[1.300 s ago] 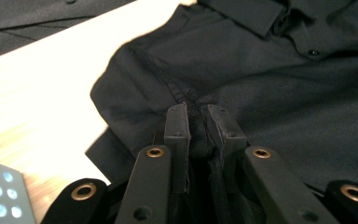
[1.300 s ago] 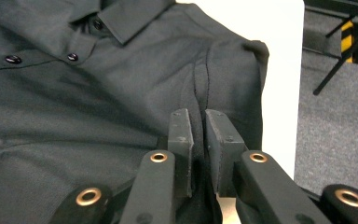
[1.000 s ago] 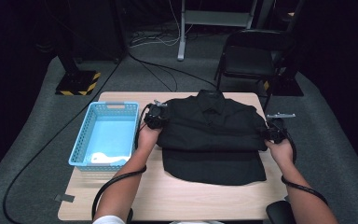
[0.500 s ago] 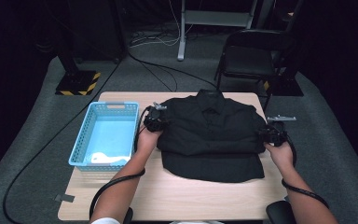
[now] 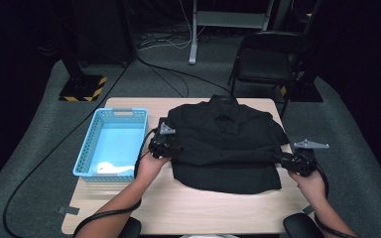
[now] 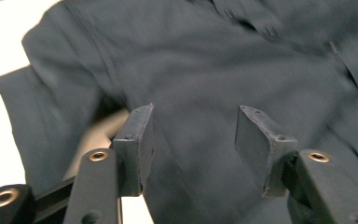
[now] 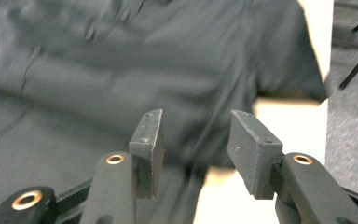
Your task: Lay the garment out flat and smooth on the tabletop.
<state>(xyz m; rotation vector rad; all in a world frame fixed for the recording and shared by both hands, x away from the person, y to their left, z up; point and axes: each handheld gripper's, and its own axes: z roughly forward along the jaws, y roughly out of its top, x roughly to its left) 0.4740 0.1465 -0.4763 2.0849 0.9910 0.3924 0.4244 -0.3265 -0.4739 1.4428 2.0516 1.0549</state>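
Observation:
A black button-up shirt lies flat on the wooden table, collar toward the far side, with a fold line across its middle. My left gripper sits at the shirt's left edge and my right gripper at its right edge by the sleeve. Both pairs of jaws have just been opening. In the left gripper view the gripper stands open over the dark cloth, its pads pressing on nothing. In the right gripper view the gripper is open above the shirt's edge.
A light blue plastic basket stands on the table's left part with a white item inside. A black chair stands behind the table on the right. Cables run across the grey floor.
Both hands have drawn back toward the near side of the table. The jaws of both grippers, nearly closed at the shirt's sides before, now stand apart and off the cloth.

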